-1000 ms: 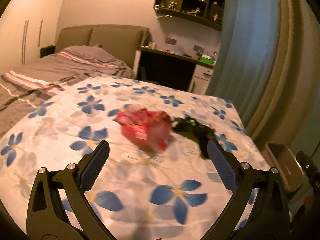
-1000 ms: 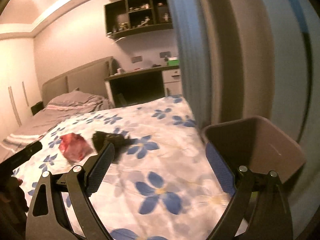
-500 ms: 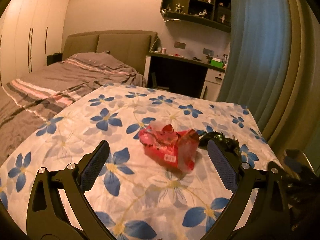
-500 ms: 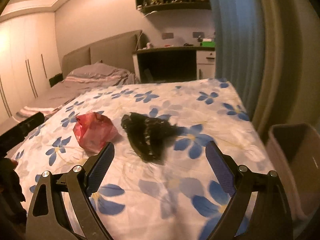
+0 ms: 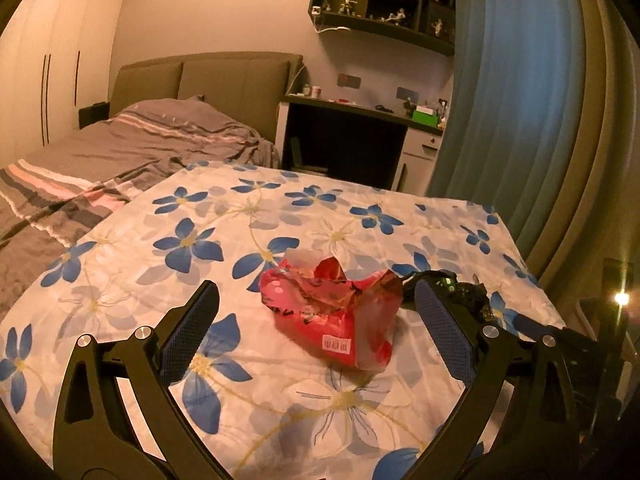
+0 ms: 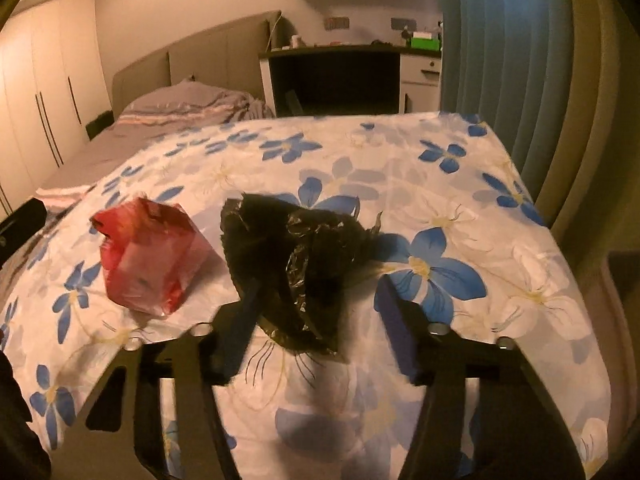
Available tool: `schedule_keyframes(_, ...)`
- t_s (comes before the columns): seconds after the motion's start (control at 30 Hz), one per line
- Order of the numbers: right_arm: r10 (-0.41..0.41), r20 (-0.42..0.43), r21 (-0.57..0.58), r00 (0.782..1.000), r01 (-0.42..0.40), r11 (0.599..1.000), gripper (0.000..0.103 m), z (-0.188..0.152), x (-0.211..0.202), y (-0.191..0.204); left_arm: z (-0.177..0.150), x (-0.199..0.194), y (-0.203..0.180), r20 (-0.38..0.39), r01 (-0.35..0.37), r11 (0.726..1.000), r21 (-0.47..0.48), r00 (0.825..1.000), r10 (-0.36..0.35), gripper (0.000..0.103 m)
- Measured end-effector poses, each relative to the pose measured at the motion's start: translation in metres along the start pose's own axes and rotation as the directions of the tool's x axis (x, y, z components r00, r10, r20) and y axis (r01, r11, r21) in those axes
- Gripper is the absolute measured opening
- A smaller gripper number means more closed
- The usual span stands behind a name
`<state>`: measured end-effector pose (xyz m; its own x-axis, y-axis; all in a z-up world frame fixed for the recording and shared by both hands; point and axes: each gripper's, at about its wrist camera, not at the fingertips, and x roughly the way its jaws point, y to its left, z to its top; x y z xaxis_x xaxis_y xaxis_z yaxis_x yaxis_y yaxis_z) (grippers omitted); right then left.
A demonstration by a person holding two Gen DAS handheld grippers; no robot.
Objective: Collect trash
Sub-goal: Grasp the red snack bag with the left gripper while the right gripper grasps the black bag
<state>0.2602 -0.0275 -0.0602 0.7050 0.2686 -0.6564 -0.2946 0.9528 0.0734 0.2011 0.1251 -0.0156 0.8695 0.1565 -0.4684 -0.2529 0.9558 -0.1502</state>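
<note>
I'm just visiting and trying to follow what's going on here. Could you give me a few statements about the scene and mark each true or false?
1. A red bag and a black bag lie on the flowered cloth. True.
2. The black bag lies between the right gripper's fingers. True; its jaws are closing.
3. The left gripper squeezes the red bag. False; it is open, not touching the bag.
4. The curtain is red. False; it is blue.
5. The two bags are stacked. False; they lie side by side.
</note>
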Motion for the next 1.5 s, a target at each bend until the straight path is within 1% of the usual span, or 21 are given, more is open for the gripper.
schedule_keyframes(0.07, 0.01, -0.026, 0.0, 1.0, -0.01, 1.0, 0.044, 0.001, 0.006, 0.001, 0.0, 0.006, -0.001, -0.013, 0.015, 1.0, 0.002, 1.0, -0.015, 0.095)
schedule_keyframes(0.1, 0.016, -0.034, -0.001, 0.999, -0.016, 1.0, 0.037, 0.002, 0.008, 0.001, 0.0, 0.009, -0.002, -0.022, 0.021, 1.0, 0.004, 1.0, -0.021, 0.094)
schedule_keyframes(0.17, 0.02, -0.045, -0.008, 0.999, -0.021, 1.0, 0.03, 0.002, 0.012, 0.002, -0.002, 0.017, -0.004, -0.043, 0.029, 1.0, 0.006, 0.999, -0.028, 0.091)
schedule_keyframes(0.2, 0.028, -0.047, -0.01, 0.999, -0.028, 1.0, 0.023, 0.002, 0.013, 0.002, -0.003, 0.022, -0.005, -0.055, 0.033, 0.999, 0.009, 0.998, -0.033, 0.089)
schedule_keyframes(0.23, 0.035, -0.047, -0.009, 0.998, -0.035, 0.999, 0.018, 0.002, 0.012, 0.002, -0.004, 0.026, -0.006, -0.069, 0.038, 0.999, 0.01, 0.997, -0.037, 0.086)
schedule_keyframes(0.27, 0.038, -0.043, -0.007, 0.998, -0.039, 0.999, 0.015, 0.002, 0.011, 0.002, -0.005, 0.029, -0.006, -0.081, 0.044, 0.999, 0.009, 0.996, -0.044, 0.085)
schedule_keyframes(0.33, 0.043, -0.028, -0.009, 0.999, -0.043, 0.999, 0.004, 0.001, 0.008, 0.002, -0.007, 0.038, -0.007, -0.115, 0.067, 0.998, -0.002, 0.991, -0.067, 0.075)
schedule_keyframes(0.4, 0.046, -0.008, -0.008, 0.999, -0.046, 0.999, 0.004, 0.001, 0.004, 0.001, -0.009, 0.044, -0.007, -0.133, 0.073, 0.997, -0.005, 0.988, -0.073, 0.071)
schedule_keyframes(0.53, 0.058, 0.02, 0.006, 0.998, -0.059, 0.998, 0.003, 0.001, -0.002, -0.003, -0.01, 0.057, -0.008, -0.165, 0.093, 0.996, -0.015, 0.982, -0.094, 0.057)
schedule_keyframes(0.6, 0.061, 0.03, 0.011, 0.998, -0.061, 0.998, 0.002, 0.001, -0.004, -0.004, -0.011, 0.063, -0.009, -0.171, 0.097, 0.995, -0.011, 0.98, -0.098, 0.054)
schedule_keyframes(0.67, 0.064, 0.041, 0.011, 0.997, -0.065, 0.998, 0.002, 0.002, -0.005, -0.005, -0.013, 0.07, -0.01, -0.19, 0.106, 0.994, -0.011, 0.976, -0.107, 0.046)
schedule_keyframes(0.73, 0.067, 0.05, 0.013, 0.997, -0.068, 0.998, 0.002, 0.003, -0.007, -0.005, -0.014, 0.075, -0.01, -0.21, 0.116, 0.993, -0.015, 0.971, -0.117, 0.03)
schedule_keyframes(0.83, 0.078, 0.056, 0.018, 0.995, -0.079, 0.997, 0.002, 0.004, -0.008, -0.007, -0.015, 0.078, -0.009, -0.225, 0.137, 0.99, -0.018, 0.965, -0.137, 0.019)
schedule_keyframes(0.9, 0.072, 0.059, 0.015, 0.996, -0.073, 0.997, 0.002, 0.004, -0.008, -0.006, -0.016, 0.079, -0.01, -0.233, 0.145, 0.989, -0.008, 0.962, -0.143, 0.014)
schedule_keyframes(1.0, 0.068, 0.063, 0.005, 0.996, -0.069, 0.998, 0.002, 0.002, -0.009, -0.003, -0.017, 0.078, -0.013, -0.235, 0.155, 0.988, -0.003, 0.96, -0.151, 0.011)
schedule_keyframes(1.1, 0.059, 0.076, -0.003, 0.995, -0.059, 0.998, 0.001, 0.002, -0.012, -0.002, -0.017, 0.075, -0.013, -0.226, 0.155, 0.988, 0.002, 0.963, -0.15, 0.008)
schedule_keyframes(1.37, 0.043, 0.118, 0.001, 0.992, -0.043, 0.999, 0.001, 0.005, -0.021, -0.003, -0.012, 0.065, -0.009, -0.188, 0.154, 0.988, -0.021, 0.97, -0.155, 0.006)
schedule_keyframes(1.5, 0.032, 0.152, -0.004, 0.988, -0.032, 0.999, 0.001, 0.009, -0.031, -0.004, -0.007, 0.053, -0.009, -0.161, 0.163, 0.986, -0.024, 0.973, -0.164, 0.006)
